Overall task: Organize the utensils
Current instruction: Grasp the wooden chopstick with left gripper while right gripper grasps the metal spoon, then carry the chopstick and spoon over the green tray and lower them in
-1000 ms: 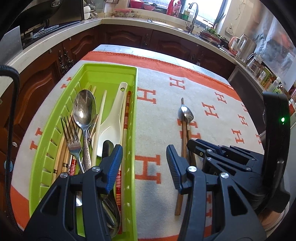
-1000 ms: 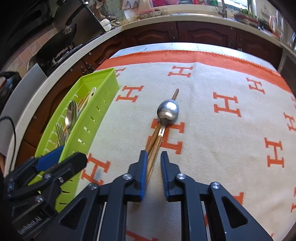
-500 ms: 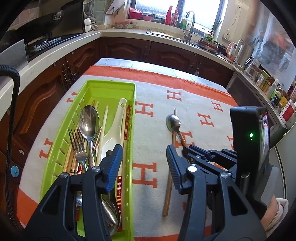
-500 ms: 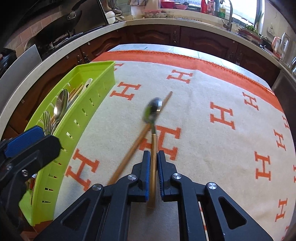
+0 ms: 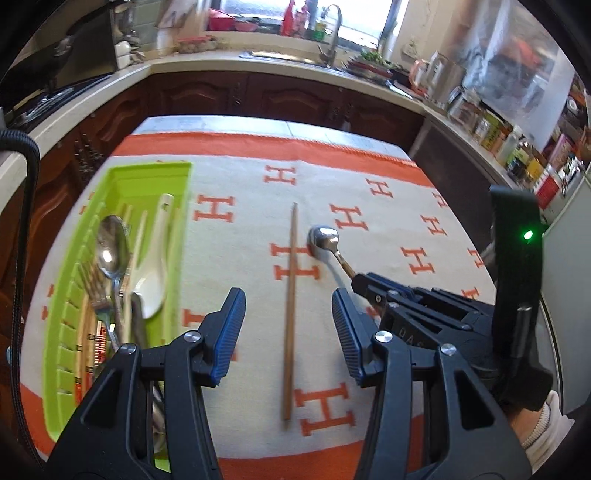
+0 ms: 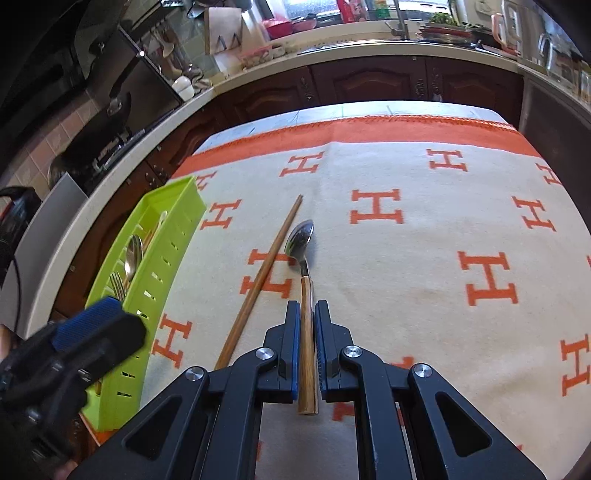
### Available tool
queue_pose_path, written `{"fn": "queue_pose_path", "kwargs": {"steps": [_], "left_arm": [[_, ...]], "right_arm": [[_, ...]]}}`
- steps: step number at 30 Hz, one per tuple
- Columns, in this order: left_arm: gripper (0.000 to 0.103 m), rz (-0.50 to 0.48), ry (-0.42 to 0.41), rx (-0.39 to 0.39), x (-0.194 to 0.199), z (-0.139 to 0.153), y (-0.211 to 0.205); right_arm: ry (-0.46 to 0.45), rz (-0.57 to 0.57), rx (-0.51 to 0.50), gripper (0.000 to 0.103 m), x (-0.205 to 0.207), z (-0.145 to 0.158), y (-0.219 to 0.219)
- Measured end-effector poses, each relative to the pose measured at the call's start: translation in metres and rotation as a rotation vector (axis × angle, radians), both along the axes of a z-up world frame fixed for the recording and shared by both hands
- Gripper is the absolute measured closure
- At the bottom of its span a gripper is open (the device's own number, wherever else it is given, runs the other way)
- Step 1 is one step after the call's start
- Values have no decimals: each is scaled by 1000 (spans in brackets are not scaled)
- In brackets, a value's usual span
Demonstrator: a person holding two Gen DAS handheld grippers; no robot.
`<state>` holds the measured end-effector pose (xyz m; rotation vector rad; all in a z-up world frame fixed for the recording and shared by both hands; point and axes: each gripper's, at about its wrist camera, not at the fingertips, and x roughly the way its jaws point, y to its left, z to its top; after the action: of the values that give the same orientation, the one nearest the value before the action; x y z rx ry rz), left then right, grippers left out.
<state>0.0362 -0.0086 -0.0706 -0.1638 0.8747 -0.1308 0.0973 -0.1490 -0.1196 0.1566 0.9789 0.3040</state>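
Nearest the right wrist camera, the right gripper (image 6: 306, 339) has its blue-padded jaws pressed together on the wooden handle of a spoon (image 6: 303, 266). The handle's butt end sticks out behind the pads, and its pale, grained wood narrows forward into a thin metal neck and then a small, shiny oval bowl. The bowl points away from the camera and sits low over the blanket (image 6: 424, 295) (whether it touches the cloth cannot be told).

In the left wrist view, the left gripper (image 5: 288, 317) hangs with its jaws wide apart and nothing between them. Beyond that gap a single brown wooden chopstick (image 5: 290, 310) lies flat on the blanket, long and slim, running almost straight away from the camera. The spoon's bowl is just beside the chopstick's far half, on its right side, with a narrow strip of cloth between them.

To the left stands a lime-green tray (image 5: 59, 325) with slotted walls, lengthwise on the blanket. In it lie a large metal spoon (image 5: 110, 251), a fork (image 5: 99, 291), a white ladle-shaped spoon (image 5: 153, 273), pale chopsticks and red-patterned ones, all roughly parallel.

The blanket is cream with orange H letters and an orange border. Farther off run dark wood cabinets (image 6: 369, 85) under a pale counter, with a sink tap (image 5: 332, 33) near the window.
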Motion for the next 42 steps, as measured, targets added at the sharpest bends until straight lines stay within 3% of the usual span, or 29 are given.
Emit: {"fn": "queue_pose_path", "kwargs": {"steps": [5, 12, 17, 19, 21, 27, 33, 42], "left_arm": [[57, -34, 92, 33, 22, -21, -22], [58, -8, 215, 52, 50, -60, -24], [58, 0, 199, 89, 58, -64, -26], [72, 1, 191, 132, 60, -65, -29], [98, -7, 187, 147, 62, -65, -29], [99, 10, 196, 45, 62, -64, -17], [99, 1, 175, 7, 45, -51, -11], [99, 27, 105, -35, 21, -7, 21]], "right_arm": [[4, -18, 34, 96, -5, -2, -21], [50, 21, 21, 96, -12, -18, -36], [55, 36, 19, 96, -18, -23, -40], [57, 43, 19, 96, -19, -23, -41], [60, 49, 19, 96, -20, -23, -41], [72, 63, 28, 93, -20, -21, -41], [69, 68, 49, 73, -16, -18, -37], [60, 43, 36, 72, 14, -14, -24]]}}
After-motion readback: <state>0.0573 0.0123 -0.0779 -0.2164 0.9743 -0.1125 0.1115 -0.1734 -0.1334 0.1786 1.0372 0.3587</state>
